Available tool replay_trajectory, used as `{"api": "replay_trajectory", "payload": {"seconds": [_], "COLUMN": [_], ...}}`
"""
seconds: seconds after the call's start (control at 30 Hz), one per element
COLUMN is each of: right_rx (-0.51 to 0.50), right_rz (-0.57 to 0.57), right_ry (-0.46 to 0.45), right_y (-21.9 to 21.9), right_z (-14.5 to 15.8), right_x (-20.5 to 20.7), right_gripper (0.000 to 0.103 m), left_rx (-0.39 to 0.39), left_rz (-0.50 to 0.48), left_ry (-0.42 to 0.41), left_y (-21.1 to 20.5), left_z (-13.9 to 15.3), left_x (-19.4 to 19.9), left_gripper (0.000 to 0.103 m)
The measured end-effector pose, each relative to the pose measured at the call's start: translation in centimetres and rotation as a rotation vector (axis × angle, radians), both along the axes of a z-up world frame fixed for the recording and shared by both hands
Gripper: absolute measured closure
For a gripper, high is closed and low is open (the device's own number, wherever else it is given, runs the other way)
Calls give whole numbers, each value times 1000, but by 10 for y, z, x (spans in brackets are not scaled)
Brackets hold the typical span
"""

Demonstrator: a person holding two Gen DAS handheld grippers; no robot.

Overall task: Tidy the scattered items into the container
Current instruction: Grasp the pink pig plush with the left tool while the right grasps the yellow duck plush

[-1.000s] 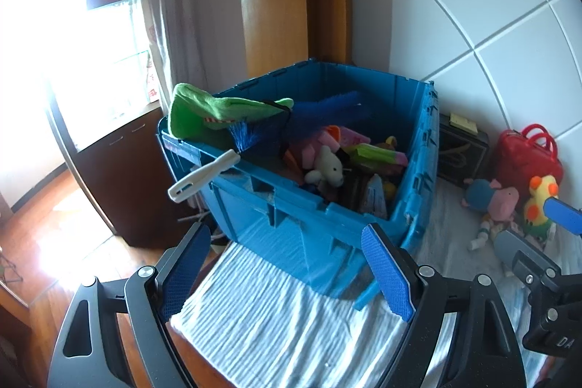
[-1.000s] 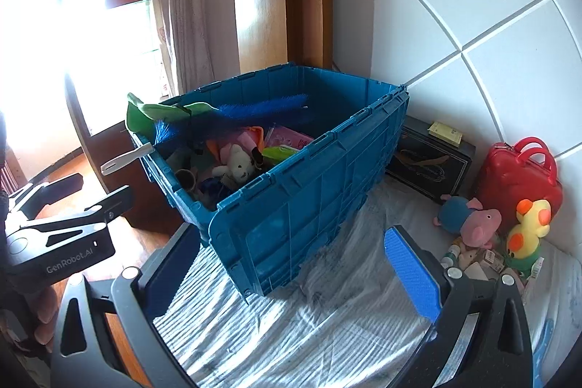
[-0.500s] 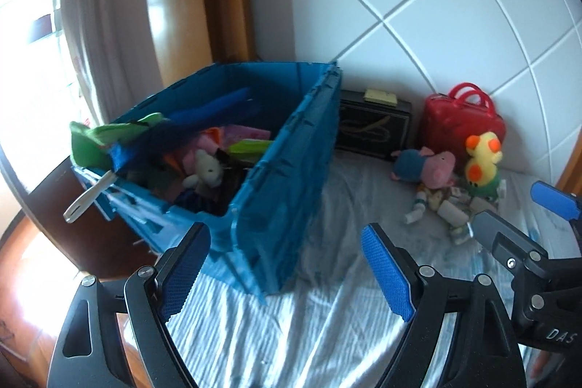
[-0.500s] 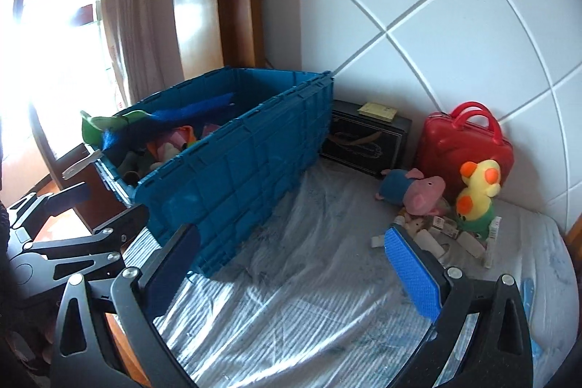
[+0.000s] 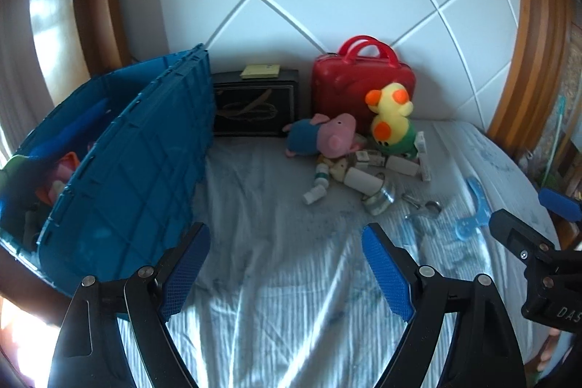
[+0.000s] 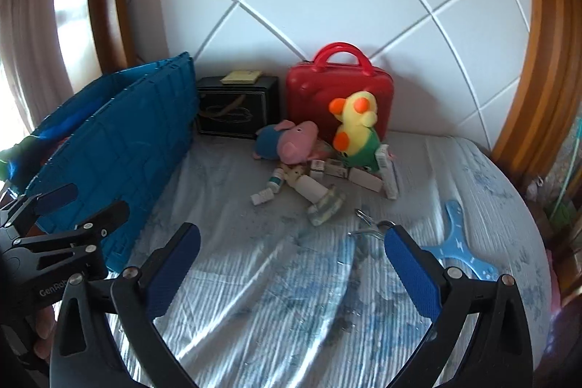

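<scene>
Both claws hang released over a bed (image 5: 276, 297) covered with a pale striped sheet, each with its blue pads spread wide and nothing between them. The left claw (image 5: 285, 273) sits over the near middle of the bed, and the right claw (image 6: 291, 273) is just to its right, its black frame showing at the right edge of the left wrist view.

The blue crate (image 5: 138, 177) stands on the left side of the bed, its long ribbed wall facing the claws. Toys already lie inside it, though only bits of orange, pink and blue show over the rim.

The scattered items lie in a heap at the far middle of the bed, well apart from both claws. A pink pig doll (image 5: 322, 135) in a blue top lies on its side, touching a yellow duck toy (image 5: 393, 120) with orange cheeks that sits upright beside it. In front of them are small white boxes and bottles (image 5: 363, 170) jumbled together, then a small metal clip (image 6: 363, 219) nearer the right claw. A flat light-blue plastic piece (image 6: 458, 242) lies to the right.

Against the white tiled wall stand a red case (image 5: 360, 86) with handles and a black box (image 5: 254, 106) with a yellow pad on top.
</scene>
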State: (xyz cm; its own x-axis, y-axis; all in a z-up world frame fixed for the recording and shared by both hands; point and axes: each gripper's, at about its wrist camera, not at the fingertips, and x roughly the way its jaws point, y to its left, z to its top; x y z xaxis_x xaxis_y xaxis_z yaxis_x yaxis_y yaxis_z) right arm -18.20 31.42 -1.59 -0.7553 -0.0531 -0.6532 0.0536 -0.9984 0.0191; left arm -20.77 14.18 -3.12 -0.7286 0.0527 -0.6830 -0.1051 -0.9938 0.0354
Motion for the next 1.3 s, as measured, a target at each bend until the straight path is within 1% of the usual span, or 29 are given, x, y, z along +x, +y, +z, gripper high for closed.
{"api": "replay_trajectory", "payload": {"seconds": [0.13, 0.23, 0.3, 0.4, 0.53, 0.7, 0.83, 0.97, 1.17, 1.3], "right_rx": [-8, -14, -18, -19, -29, -38, -45, -52, -53, -37], "right_rz": [-88, -125, -143, -124, -65, -34, -9, 16, 22, 30], "right_ry": [-32, -58, -75, -100, -135, -163, -185, -207, -190, -176], "right_y": [48, 82, 104, 131, 164, 168, 171, 174, 156, 145], "right_z": [-13, -23, -30, -40, -60, -78, -92, -106, -121, -135], "right_x": [2, -7, -14, -33, -75, -134, -182, -229, -318, -366], "right_gripper": [0, 0, 0, 0, 0, 0, 0, 0, 0, 0], "left_rx": [-5, -12, -15, -24, -46, -75, -71, -67, -77, -73], "left_rz": [-21, -4, 25, 83, 164, 198, 198, 181, 128, 111], "left_ry": [-23, -51, -69, -102, -146, -185, -197, -185, -190, -227], "left_y": [27, 43, 52, 63, 76, 85, 84, 86, 103, 112], "left_z": [-9, -17, -24, -37, -57, -75, -84, -97, -128, -160], "left_x": [-13, -27, -40, -59, -85, -122, -171, -229, -316, -359], "left_gripper": [17, 17, 17, 17, 17, 17, 17, 17, 17, 17]}}
